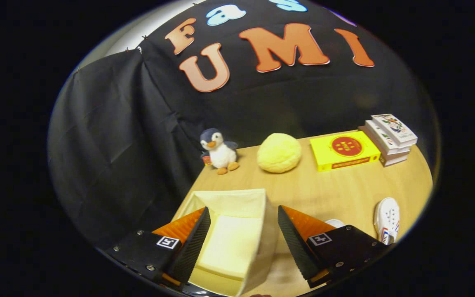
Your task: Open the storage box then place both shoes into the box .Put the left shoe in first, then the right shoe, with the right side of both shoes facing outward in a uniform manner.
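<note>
directly ahead, the storage box [237, 231] sits open on the wooden table [344, 189], its cream inside bare. the gripper [243, 237] hangs over it, fingers spread wide and gripping nothing; the box's right wall lies between them. a white shoe [387, 218] lies on the table well to the right of the box. beyond stand a toy penguin [219, 150], a yellow ball [279, 152], a yellow carton [344, 150] and stacked books [390, 138].
</note>
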